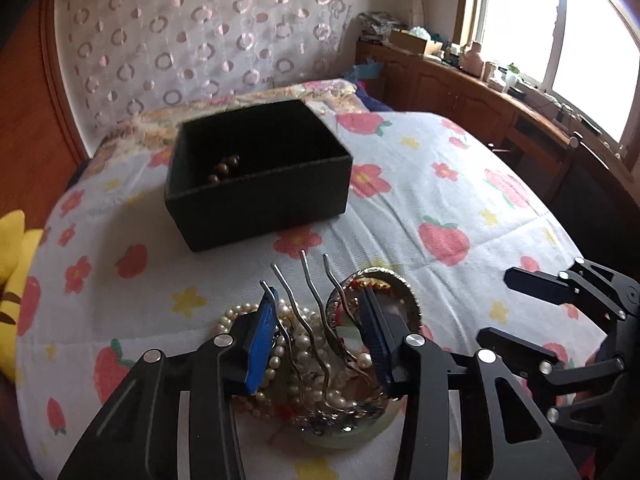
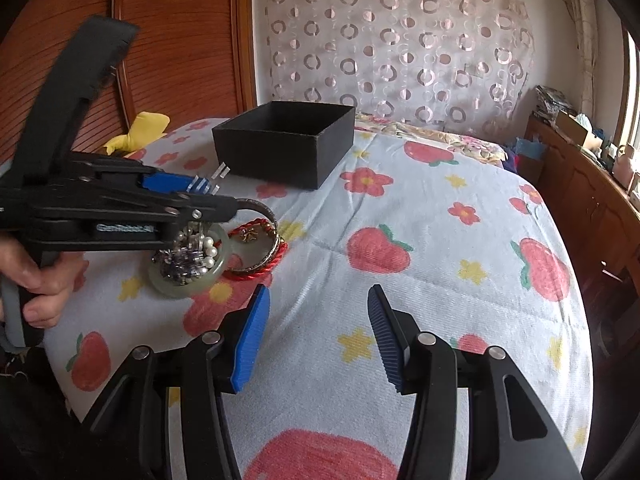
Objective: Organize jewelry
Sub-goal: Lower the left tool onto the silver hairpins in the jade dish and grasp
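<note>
A silver hair fork (image 1: 308, 300) with wavy prongs lies on a jewelry pile on the flowered bedspread (image 1: 400, 208). My left gripper (image 1: 320, 296) straddles the fork, its blue pads against the outer prongs. Seen from the right wrist, the prong tips (image 2: 221, 171) stick out past the left gripper (image 2: 224, 196). Under it are a pearl necklace (image 1: 236, 316), a pale jade bangle (image 2: 180, 288), a red cord bracelet (image 2: 260, 272) and a gold bangle (image 2: 266, 258). The open black box (image 1: 260, 204) behind holds brown beads (image 1: 224, 170). My right gripper (image 2: 316, 296) hangs open over bare bedspread, holding nothing.
A person's hand (image 2: 36, 276) grips the left tool's handle. A yellow plush (image 2: 148, 124) lies at the bed's left edge by a wooden wardrobe (image 2: 168, 40). A cluttered wooden cabinet (image 1: 460, 88) runs under the window on the right.
</note>
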Motion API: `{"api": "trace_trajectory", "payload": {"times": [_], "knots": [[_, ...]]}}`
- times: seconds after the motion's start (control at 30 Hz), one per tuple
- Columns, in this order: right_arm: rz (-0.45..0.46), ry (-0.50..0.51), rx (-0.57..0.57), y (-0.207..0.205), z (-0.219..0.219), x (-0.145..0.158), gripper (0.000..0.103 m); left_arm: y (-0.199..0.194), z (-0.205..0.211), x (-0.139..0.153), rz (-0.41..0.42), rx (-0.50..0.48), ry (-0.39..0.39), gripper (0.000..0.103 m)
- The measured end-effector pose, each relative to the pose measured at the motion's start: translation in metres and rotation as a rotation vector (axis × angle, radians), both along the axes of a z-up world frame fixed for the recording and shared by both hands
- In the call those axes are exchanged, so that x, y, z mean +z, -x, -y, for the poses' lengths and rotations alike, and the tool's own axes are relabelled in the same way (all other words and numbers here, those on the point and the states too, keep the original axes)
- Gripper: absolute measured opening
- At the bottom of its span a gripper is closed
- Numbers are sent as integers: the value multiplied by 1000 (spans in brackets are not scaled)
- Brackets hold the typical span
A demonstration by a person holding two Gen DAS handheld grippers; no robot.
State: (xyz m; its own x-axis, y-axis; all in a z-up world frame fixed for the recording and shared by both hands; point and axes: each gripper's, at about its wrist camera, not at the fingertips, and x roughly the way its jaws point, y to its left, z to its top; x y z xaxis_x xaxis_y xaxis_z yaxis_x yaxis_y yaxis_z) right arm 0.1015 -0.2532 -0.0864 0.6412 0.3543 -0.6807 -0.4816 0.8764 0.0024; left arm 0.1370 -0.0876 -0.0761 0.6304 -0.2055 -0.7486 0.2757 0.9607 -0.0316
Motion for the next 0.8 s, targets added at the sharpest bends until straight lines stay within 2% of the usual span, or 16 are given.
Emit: {"api": "trace_trajectory", "payload": {"times": [0.27,0.8], "knots": [[7,13,-2,0,-1,0,53,22,-6,18,54,-38,71,30],[12,34,32,0,-10,3,53,41,-31,31,101,-34,165,30]]}}
